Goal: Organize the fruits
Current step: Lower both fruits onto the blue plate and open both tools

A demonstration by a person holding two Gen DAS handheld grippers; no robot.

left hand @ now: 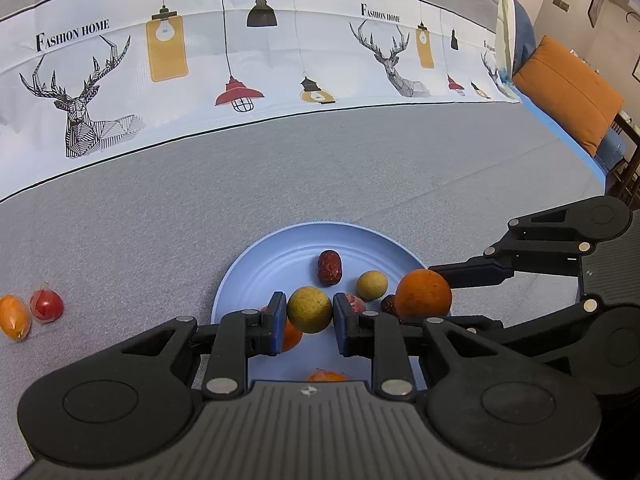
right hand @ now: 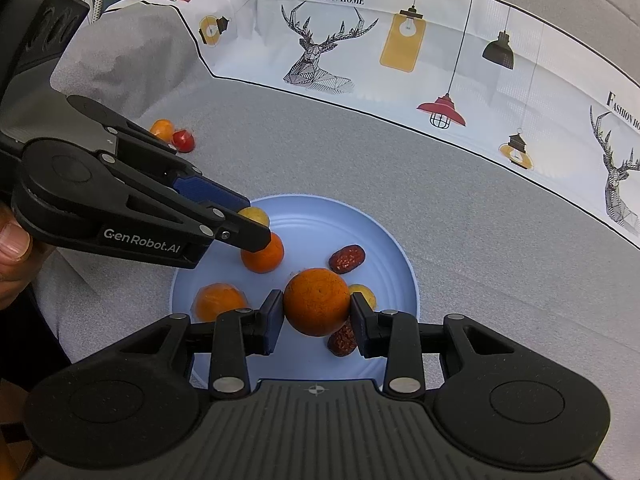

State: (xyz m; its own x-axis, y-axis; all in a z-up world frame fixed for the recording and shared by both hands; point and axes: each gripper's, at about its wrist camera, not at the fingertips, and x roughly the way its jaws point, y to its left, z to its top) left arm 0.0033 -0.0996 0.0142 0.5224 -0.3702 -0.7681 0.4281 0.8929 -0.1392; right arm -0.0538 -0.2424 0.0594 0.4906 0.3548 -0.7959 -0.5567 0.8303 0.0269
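A light blue plate [left hand: 256, 264] [right hand: 384, 248] on the grey cloth holds several fruits. My left gripper [left hand: 310, 312] [right hand: 254, 220] is shut on a yellow-green round fruit [left hand: 310, 309] [right hand: 256, 216] over the plate's near left part. My right gripper [right hand: 316, 308] [left hand: 424, 296] is shut on a large orange [right hand: 316, 302] [left hand: 423, 294] over the plate's middle. On the plate lie a red date [left hand: 330, 267] [right hand: 347, 258], a second date [right hand: 342, 340], another yellow fruit [left hand: 372, 285] [right hand: 364, 294], a small orange fruit [right hand: 263, 256] and a wrapped orange fruit [right hand: 218, 302].
Off the plate to the left lie a small orange fruit [left hand: 14, 317] [right hand: 162, 128] and a red one [left hand: 47, 305] [right hand: 184, 140], side by side. A white deer-and-lamp print band [left hand: 240, 60] crosses the cloth beyond. An orange cushion [left hand: 568, 92] sits far right. A hand [right hand: 12, 248] grips the left tool.
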